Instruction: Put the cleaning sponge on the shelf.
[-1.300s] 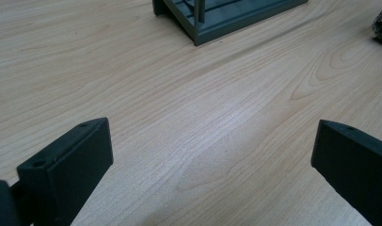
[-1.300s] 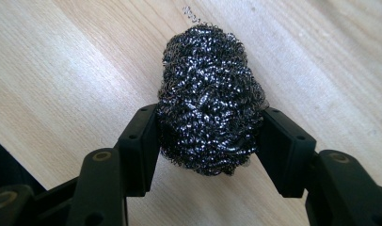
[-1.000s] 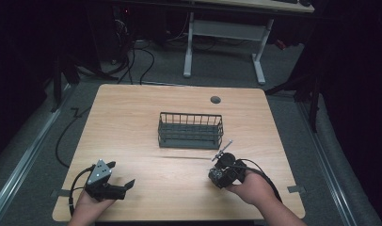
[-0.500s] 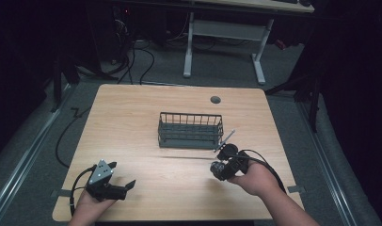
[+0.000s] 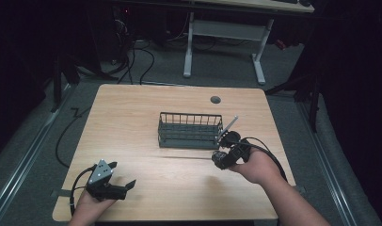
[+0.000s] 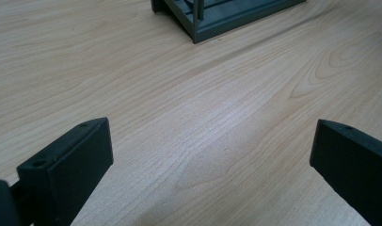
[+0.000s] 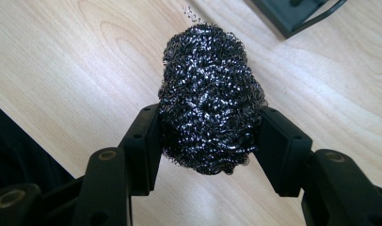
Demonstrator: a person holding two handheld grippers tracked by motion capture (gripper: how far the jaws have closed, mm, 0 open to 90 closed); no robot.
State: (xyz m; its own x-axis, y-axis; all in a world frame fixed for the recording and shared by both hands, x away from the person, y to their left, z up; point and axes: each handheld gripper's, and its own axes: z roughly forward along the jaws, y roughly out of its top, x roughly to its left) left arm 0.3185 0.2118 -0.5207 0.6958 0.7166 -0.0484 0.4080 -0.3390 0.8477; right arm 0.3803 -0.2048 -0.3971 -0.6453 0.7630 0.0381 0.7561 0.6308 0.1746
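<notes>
Left gripper (image 5: 122, 184): nearest, at the table's near left corner, held in the person's left hand (image 5: 88, 203). Its jaws stand wide apart with nothing between them. In the left gripper view both jaws are cut off by the frame edges, bare wood between them.

Grey plate (image 5: 100, 170): three-cornered, on top of the left gripper, partly hiding its body from above.

Right gripper (image 7: 209, 141): right of centre on the table, held in the right hand (image 5: 257, 165). Its jaws are closed onto a steel wool scourer (image 7: 209, 99), pressing it from both sides. In the high view the gripper (image 5: 219, 158) is a dark, blurred shape and the scourer cannot be told from it.

Steel wool scourer: a dark, shiny, rounded ball of wire coils between the right jaws. I cannot tell whether it touches the table. One loose curl of wire sticks out at its far end.

Wire basket (image 5: 190, 130): dark, rectangular, at mid-table, just beyond the right gripper. Whether it holds anything cannot be made out from above. Only a corner shows in the left gripper view (image 6: 217, 19), and only a cut-off corner in the right gripper view (image 7: 292, 16).

Pale rod (image 5: 228, 127): thin, slanting up beside the basket's right end; too small to identify.

Table (image 5: 132, 117): light wood, with a round hole (image 5: 215, 99) near the far edge.

Background: a white desk frame (image 5: 224, 33) and cables (image 5: 142, 61) on a dim floor, the rest lost in darkness.
</notes>
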